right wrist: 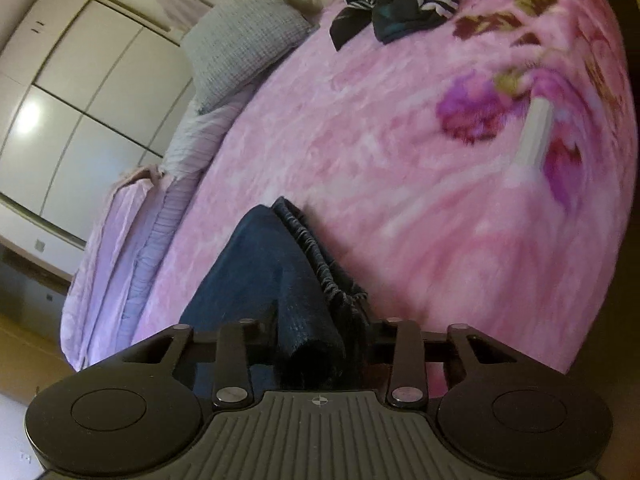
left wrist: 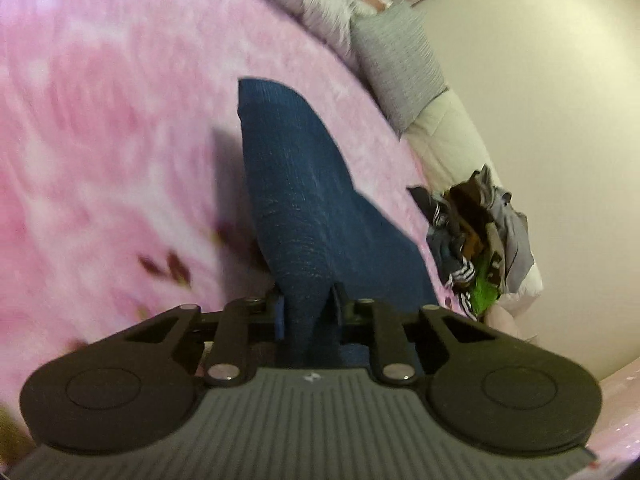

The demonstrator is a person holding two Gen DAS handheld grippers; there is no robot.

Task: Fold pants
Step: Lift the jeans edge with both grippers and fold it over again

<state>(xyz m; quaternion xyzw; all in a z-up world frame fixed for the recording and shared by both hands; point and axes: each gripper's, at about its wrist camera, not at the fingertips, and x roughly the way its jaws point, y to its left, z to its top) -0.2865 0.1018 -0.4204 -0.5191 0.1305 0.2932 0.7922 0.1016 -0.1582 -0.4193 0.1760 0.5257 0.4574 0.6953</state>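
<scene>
The blue pants (left wrist: 296, 184) lie on the pink bed blanket (left wrist: 100, 140), one end bunched between the jaws of my left gripper (left wrist: 308, 312), which are clenched on the fabric. My right gripper (right wrist: 320, 332) grasps the elastic waistband end of the pants (right wrist: 280, 264) likewise. A heap of clothes (left wrist: 476, 240) sits far right by the wall, a grey pillow (left wrist: 400, 64) beyond it.
</scene>
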